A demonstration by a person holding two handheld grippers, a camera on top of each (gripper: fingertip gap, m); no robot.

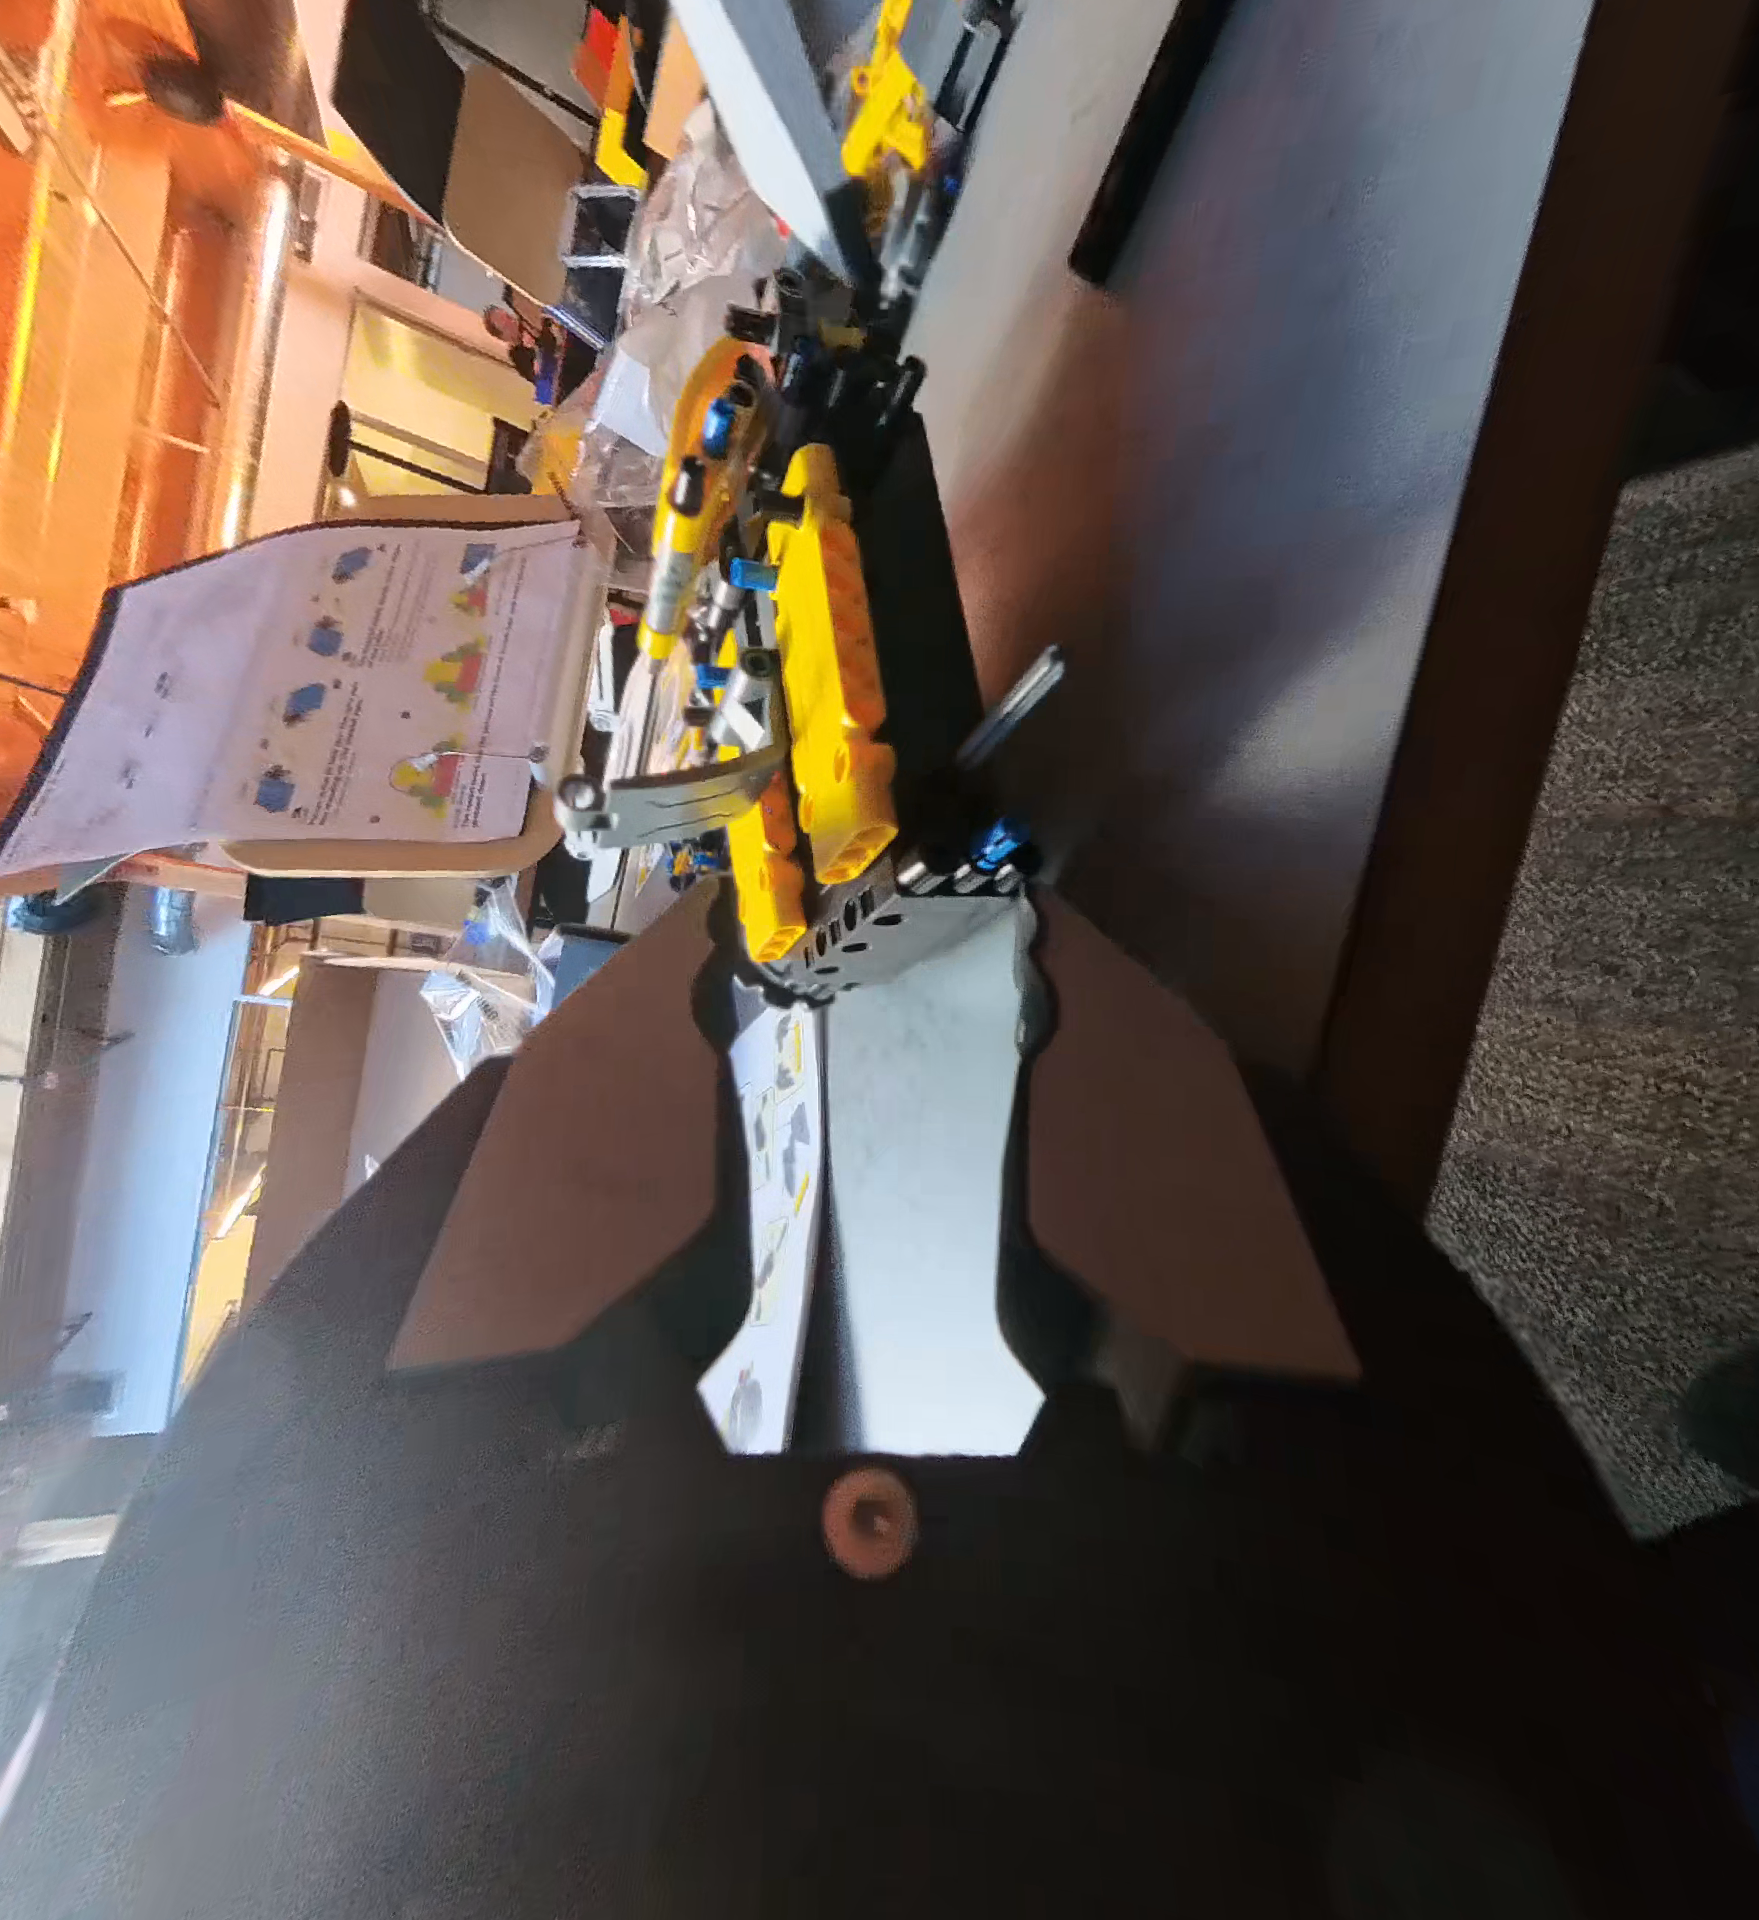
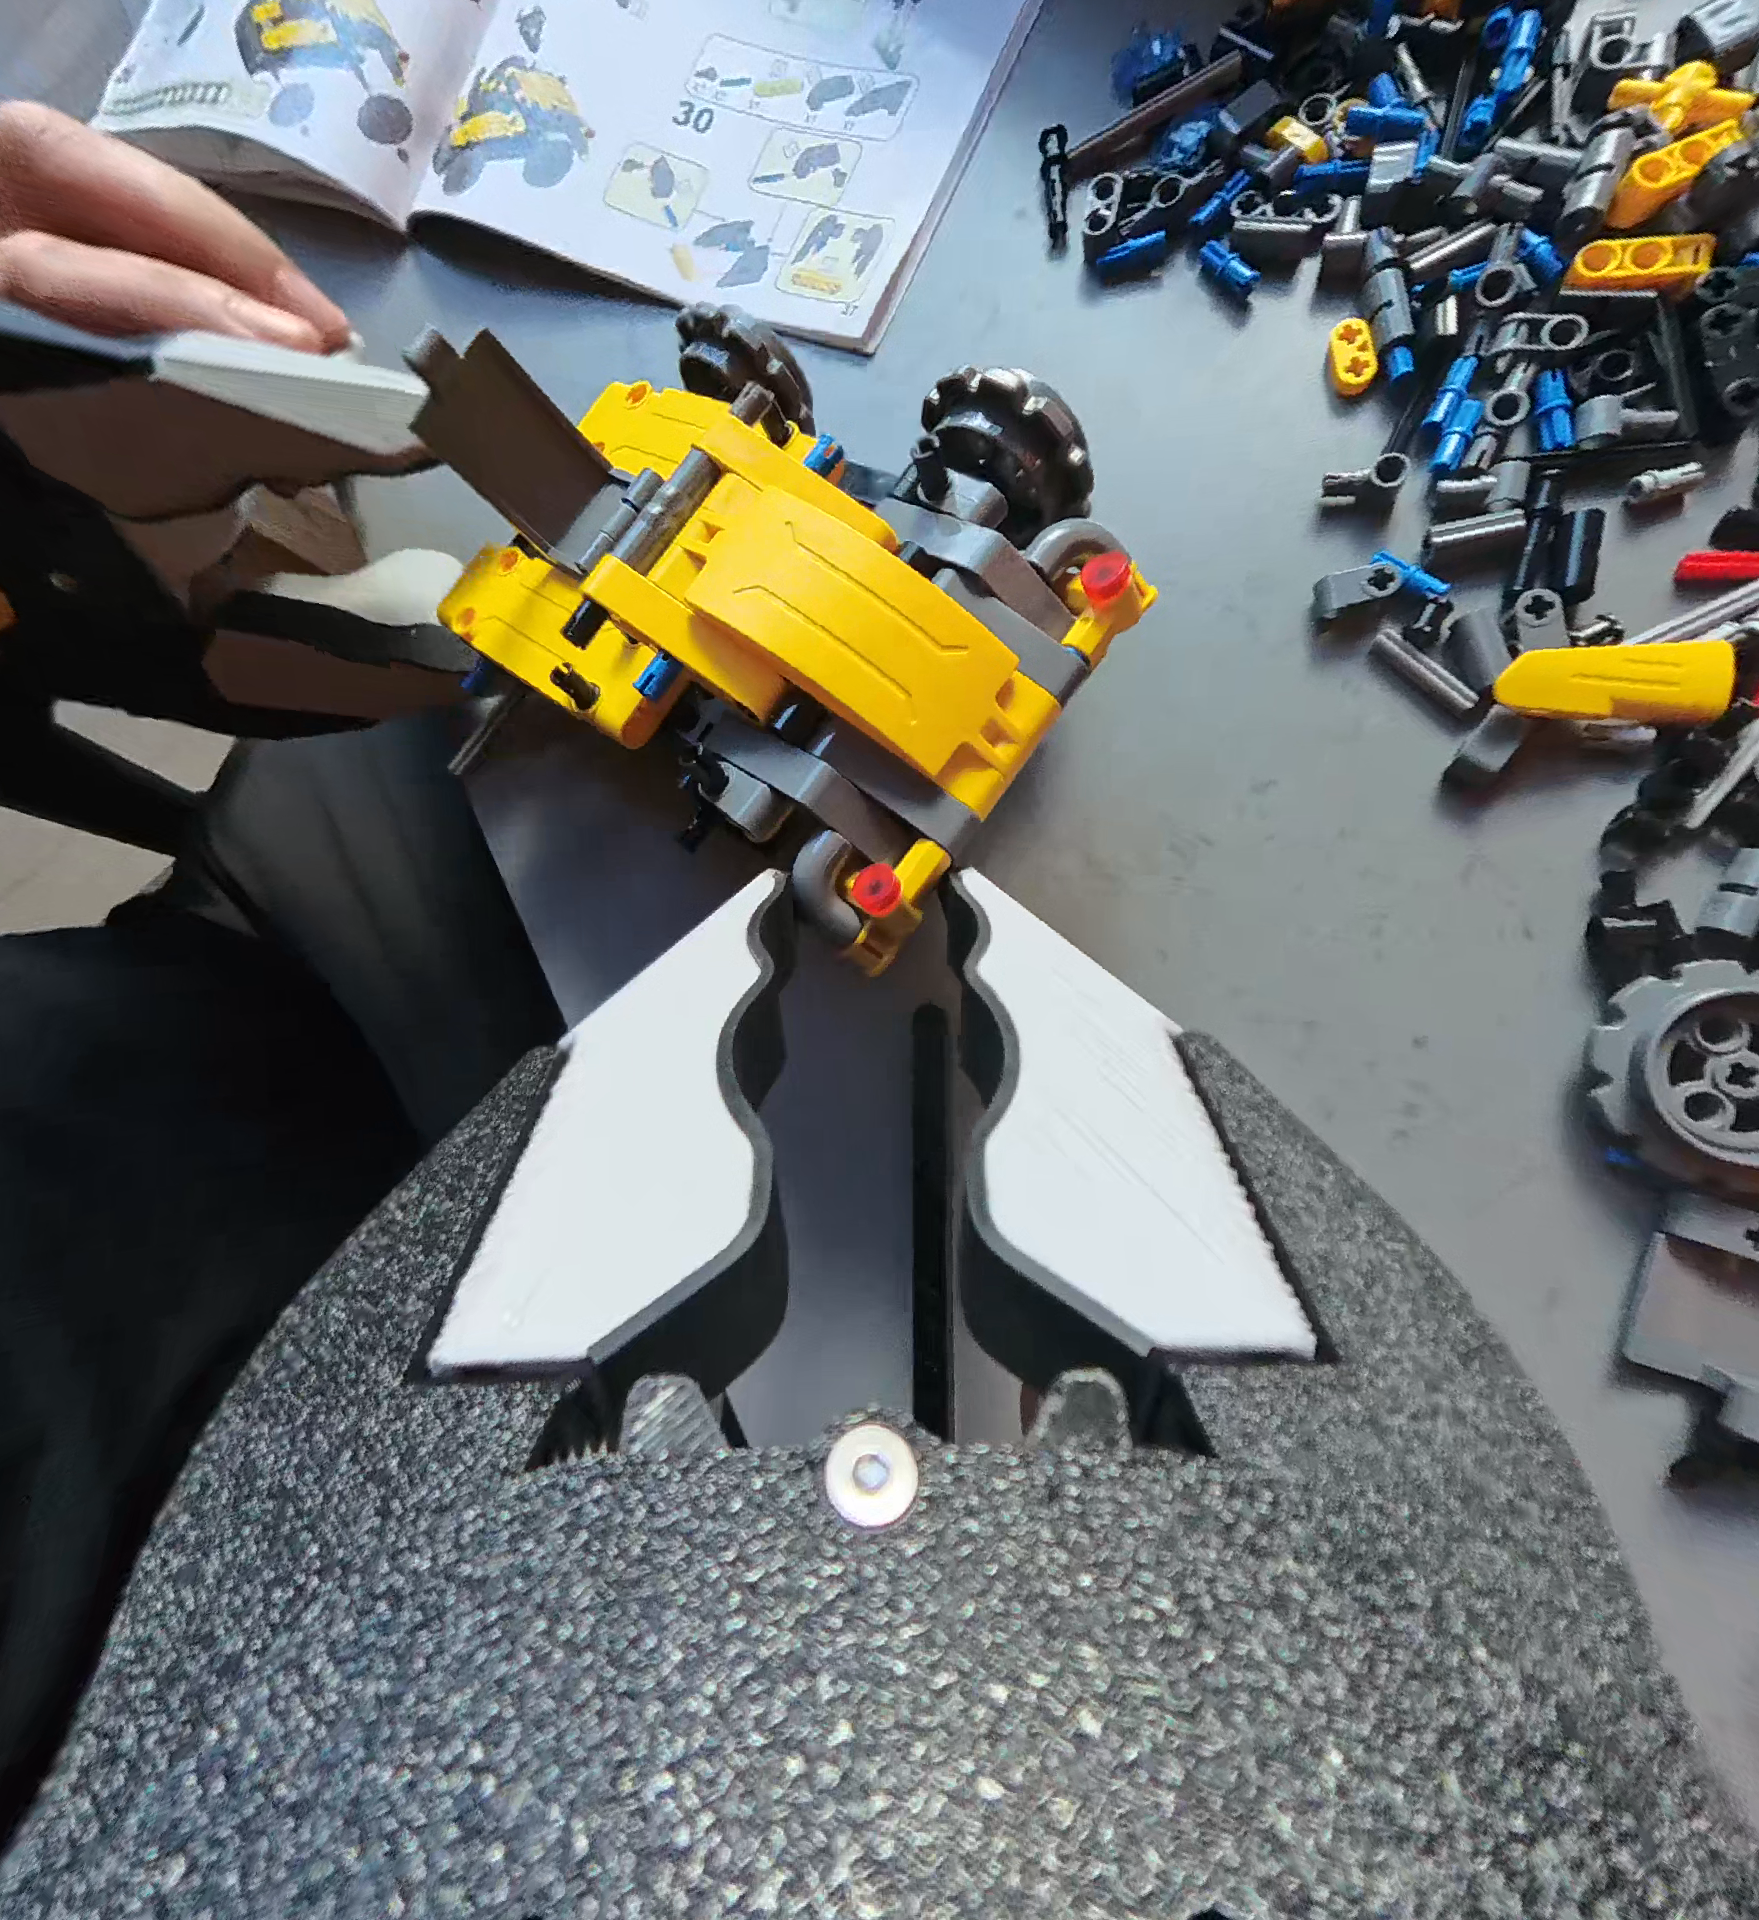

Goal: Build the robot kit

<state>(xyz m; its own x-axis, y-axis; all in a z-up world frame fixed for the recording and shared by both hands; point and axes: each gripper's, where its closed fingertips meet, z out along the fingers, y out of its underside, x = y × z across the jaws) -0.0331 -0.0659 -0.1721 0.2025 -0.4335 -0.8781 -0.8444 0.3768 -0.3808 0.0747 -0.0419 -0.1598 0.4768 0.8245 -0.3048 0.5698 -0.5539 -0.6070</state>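
A partly built yellow and grey brick vehicle (image 2: 802, 623) with two black gear wheels (image 2: 1005, 436) is held between both grippers just above the dark table (image 2: 1218, 831). My right gripper (image 2: 867, 888) is closed around its near corner, which has a red stud (image 2: 875, 890). My left gripper (image 2: 439, 540), with a person's hand (image 2: 127, 239) on it, clamps the opposite end by a dark flat panel (image 2: 511, 457). In the left wrist view, the left gripper (image 1: 880, 925) grips the model's grey end (image 1: 896, 930), and the yellow body (image 1: 833, 665) stretches away from it.
An open instruction booklet (image 2: 646, 135) lies at the table's far side. A big heap of loose blue, grey, black and yellow parts (image 2: 1529, 312) fills the right, with a grey wheel (image 2: 1727, 1081) and a yellow panel (image 2: 1613, 681). A printed sheet (image 1: 314, 696) stands propped up; carpet (image 1: 1633, 935) lies beyond the table edge. About 12 cm separates my left fingertips from my right.
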